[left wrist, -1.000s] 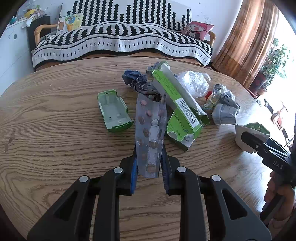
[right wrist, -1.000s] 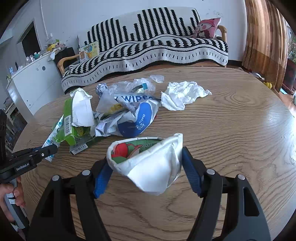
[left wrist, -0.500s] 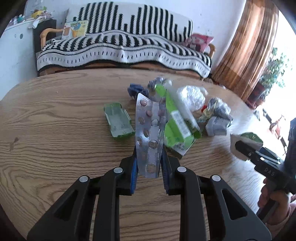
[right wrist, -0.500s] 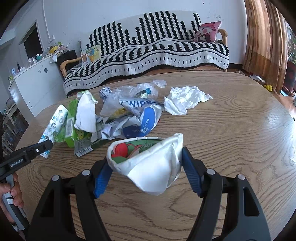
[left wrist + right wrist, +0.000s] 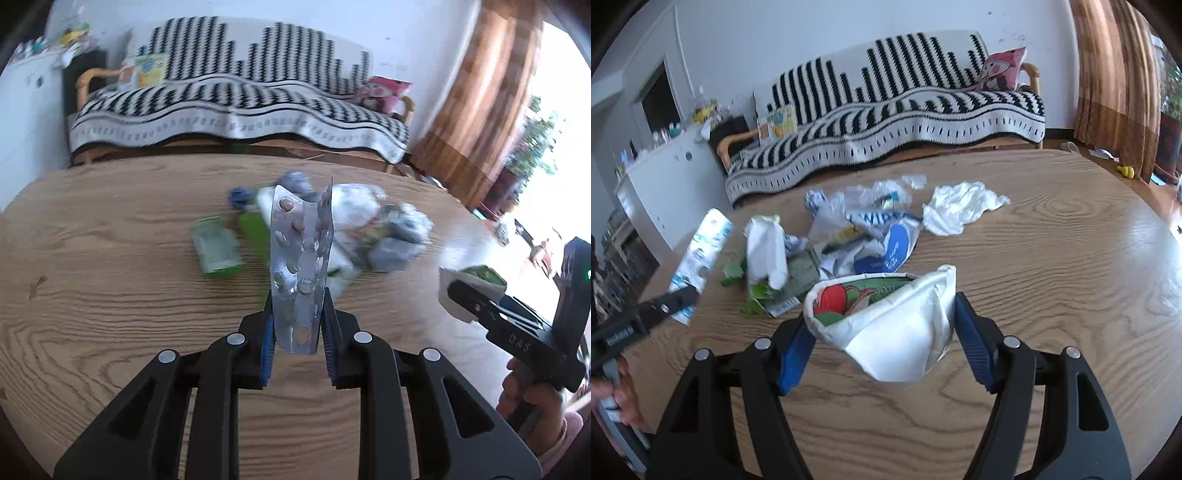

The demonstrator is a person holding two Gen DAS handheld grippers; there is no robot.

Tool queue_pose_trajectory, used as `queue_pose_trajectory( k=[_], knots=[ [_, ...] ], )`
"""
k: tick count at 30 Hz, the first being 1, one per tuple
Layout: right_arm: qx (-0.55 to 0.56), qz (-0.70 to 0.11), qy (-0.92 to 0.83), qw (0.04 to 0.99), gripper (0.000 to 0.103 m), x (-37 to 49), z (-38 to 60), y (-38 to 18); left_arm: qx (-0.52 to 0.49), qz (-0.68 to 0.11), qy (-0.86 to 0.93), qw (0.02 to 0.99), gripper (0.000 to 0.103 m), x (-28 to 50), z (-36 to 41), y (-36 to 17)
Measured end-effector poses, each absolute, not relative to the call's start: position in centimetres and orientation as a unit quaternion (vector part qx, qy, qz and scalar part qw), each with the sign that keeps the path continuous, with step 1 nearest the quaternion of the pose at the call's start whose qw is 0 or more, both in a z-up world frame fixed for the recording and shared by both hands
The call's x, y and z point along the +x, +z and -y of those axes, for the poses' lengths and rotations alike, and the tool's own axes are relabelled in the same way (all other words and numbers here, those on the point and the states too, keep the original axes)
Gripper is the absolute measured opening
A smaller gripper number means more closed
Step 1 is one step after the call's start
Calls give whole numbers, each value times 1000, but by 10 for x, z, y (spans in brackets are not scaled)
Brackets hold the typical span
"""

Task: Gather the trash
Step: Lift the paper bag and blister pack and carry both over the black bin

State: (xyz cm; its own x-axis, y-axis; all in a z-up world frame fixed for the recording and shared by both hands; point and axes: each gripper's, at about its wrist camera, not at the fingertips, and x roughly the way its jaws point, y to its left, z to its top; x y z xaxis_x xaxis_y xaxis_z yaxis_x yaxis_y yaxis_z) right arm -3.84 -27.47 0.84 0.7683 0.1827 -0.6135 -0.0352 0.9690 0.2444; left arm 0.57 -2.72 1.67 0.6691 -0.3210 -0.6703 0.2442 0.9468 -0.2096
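Silver foil is what your left gripper (image 5: 297, 332) has: a blister pack (image 5: 299, 266) pinched narrow between the blue pads at its lower end, the rest standing up above the jaws and clear of the table (image 5: 110, 295). Your right gripper (image 5: 882, 332) is spread wide around a crumpled paper cup (image 5: 886, 325), the pads pressing on both of its sides, its printed inside facing up and its white bottom hanging below the jaws. Both pieces are off the wood.

Most of the trash is not yet picked up. The pile (image 5: 857, 236) lies mid-table, with a white tissue (image 5: 960, 206) just beside it on the right and a green plastic tray (image 5: 216, 247) on its left, apart from the heap.

No bin shows in either view, so you will likely need to look for it before you commit to a swing. Keep both grips as they are while you carry. The pack is thin and held only by its end, so a quick turn could make it pivot or slip; move it smoothly. The cup is soft, so squeezing harder would probably just fold it, and easing off could drop it.
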Motion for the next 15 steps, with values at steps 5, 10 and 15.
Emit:
queue_pose_trajectory(
  k=[5, 10, 15],
  knots=[
    [135, -305, 21, 942, 69, -96, 325, 37, -27, -371, -231, 899, 21, -31, 99, 35],
    [170, -294, -45, 939, 69, -182, 412, 46, -12, -392, -321, 862, 21, -77, 192, 35],
    [203, -299, -111, 926, 69, -262, 481, 34, -16, -457, -409, 790, 21, -128, 290, 7]
  ],
)
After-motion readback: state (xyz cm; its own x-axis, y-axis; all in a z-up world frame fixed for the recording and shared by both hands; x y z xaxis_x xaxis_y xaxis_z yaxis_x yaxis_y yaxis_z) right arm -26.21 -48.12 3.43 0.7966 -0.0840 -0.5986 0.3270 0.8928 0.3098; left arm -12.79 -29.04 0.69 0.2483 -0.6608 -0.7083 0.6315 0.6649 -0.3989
